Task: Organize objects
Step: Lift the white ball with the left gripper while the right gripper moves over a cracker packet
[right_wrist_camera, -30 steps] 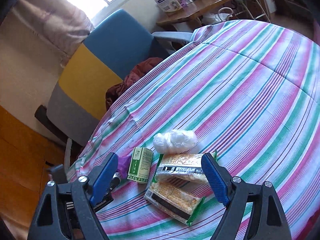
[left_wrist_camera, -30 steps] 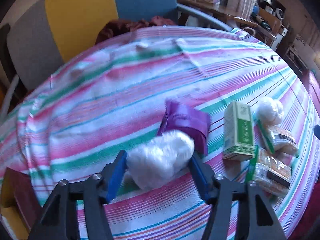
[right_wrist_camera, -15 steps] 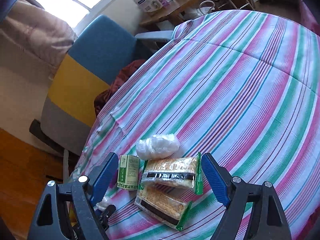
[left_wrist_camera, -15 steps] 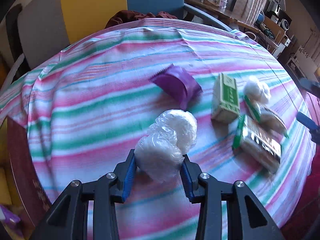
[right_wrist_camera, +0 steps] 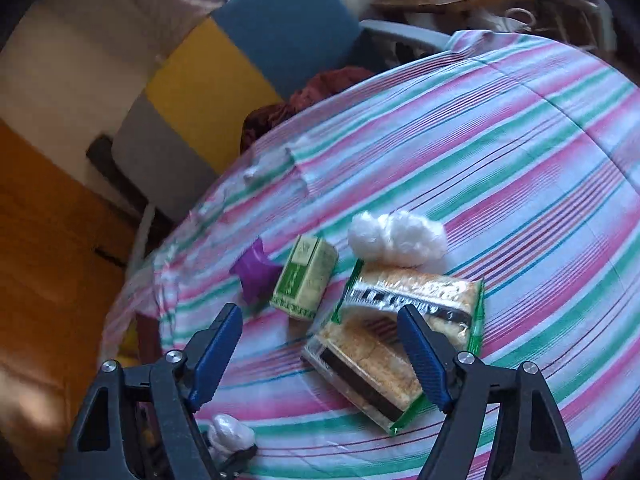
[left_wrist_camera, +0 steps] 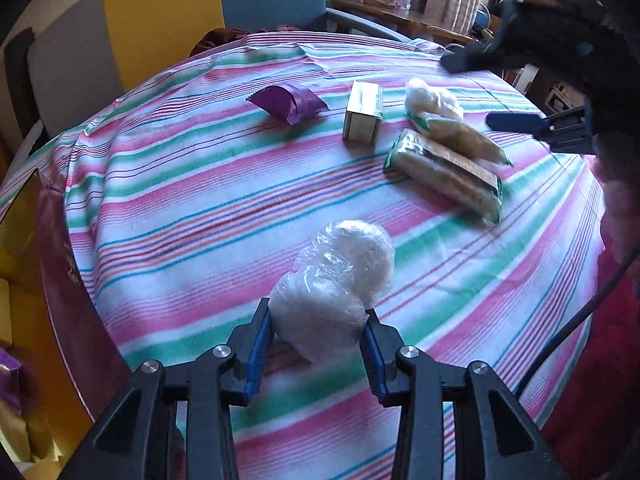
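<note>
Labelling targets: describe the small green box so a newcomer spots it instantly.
On the striped tablecloth, find the cluster of snacks. The green box sits between the purple packet and the cracker packs. It is the only rigid cardboard carton; its neighbours are soft wrappers.

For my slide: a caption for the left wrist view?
Left gripper clamps a plastic-wrapped white bundle above the striped tablecloth.

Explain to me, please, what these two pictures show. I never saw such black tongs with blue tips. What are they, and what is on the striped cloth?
They are two hand-held grippers, each carrying a camera that looks along its fingers. In the left view, the left gripper squeezes a white plastic-wrapped bundle. In the right view, the right gripper is open and has just been closing a little, with nothing gripped. On the striped tablecloth lie a purple pouch, a green box, a second white bundle and two cracker packs.
</note>
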{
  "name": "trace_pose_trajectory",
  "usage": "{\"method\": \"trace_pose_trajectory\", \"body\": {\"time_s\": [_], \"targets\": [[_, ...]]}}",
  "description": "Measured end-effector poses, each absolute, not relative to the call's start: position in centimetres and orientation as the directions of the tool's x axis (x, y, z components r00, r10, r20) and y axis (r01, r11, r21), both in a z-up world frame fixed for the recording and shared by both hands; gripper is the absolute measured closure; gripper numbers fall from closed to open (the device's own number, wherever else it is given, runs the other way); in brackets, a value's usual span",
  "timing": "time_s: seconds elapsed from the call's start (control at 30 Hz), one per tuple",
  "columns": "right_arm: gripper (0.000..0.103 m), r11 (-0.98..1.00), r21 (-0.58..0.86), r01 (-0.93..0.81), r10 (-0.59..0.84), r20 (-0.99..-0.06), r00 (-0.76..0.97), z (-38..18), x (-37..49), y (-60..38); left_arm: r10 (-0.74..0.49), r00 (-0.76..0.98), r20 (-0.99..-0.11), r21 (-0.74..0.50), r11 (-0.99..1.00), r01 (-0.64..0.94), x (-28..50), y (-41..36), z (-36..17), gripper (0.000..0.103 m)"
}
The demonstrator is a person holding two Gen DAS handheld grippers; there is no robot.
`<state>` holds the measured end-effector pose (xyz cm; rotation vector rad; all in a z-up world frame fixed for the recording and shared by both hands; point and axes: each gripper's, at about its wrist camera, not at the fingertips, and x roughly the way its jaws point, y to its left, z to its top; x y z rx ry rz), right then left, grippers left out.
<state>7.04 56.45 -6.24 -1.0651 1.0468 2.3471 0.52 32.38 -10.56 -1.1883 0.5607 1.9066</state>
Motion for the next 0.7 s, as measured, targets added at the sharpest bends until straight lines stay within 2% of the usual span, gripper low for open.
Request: {"method": "trace_pose_trajectory", "body": {"time_s": [0.1,0.17,0.23,0.43,0.47,0.53,0.57,0.7], "targets": [[0.026,-0.708,0.377,-0.598,-0.014,-0.853,-0.522,-8.4,5.4,55.4,0.404,-0.235,-0.884,-0.051,-0.582,-0.811,0.6,32.0,-10.5,0.062],[0.025,-0.712,0.341,-0.614,0.014,-0.867,-0.498,-8.6,5.4,55.4,0.409,-0.239,-0.881,-0.052,-0.585,-0.809,0.7,31.9,-10.6,0.062],[0.019,-0.728,0.299,-0.617,0.035,-0.883,-0.469,-8.9,5.1,55.3,0.412,-0.244,-0.878,-0.049,-0.584,-0.81,0.8,31.9,-10.6,0.062],[0.019,-0.769,0.243,-0.591,0.025,-0.913,-0.408,-10.1,4.2,54.4,0.422,-0.228,-0.878,-0.062,-0.572,-0.818,0.5,32.0,-10.7,0.061],[0.027,-0.782,0.216,-0.585,0.036,-0.921,-0.388,-10.4,4.0,54.2,0.424,-0.221,-0.878,-0.068,-0.569,-0.82,0.6,31.7,-10.7,0.061],[0.051,-0.827,0.153,-0.541,0.056,-0.935,-0.35,-10.8,3.5,53.2,0.434,-0.196,-0.88,-0.097,-0.566,-0.818,0.3,31.7,-10.7,0.057],[0.057,-0.845,0.145,-0.516,0.054,-0.935,-0.351,-10.7,3.3,52.6,0.441,-0.178,-0.88,-0.118,-0.565,-0.817,0.2,31.6,-10.6,0.054],[0.058,-0.882,0.113,-0.458,0.063,-0.934,-0.352,-10.7,3.0,51.3,0.447,-0.145,-0.883,-0.149,-0.559,-0.816,0.0,31.5,-10.3,0.051]]}}
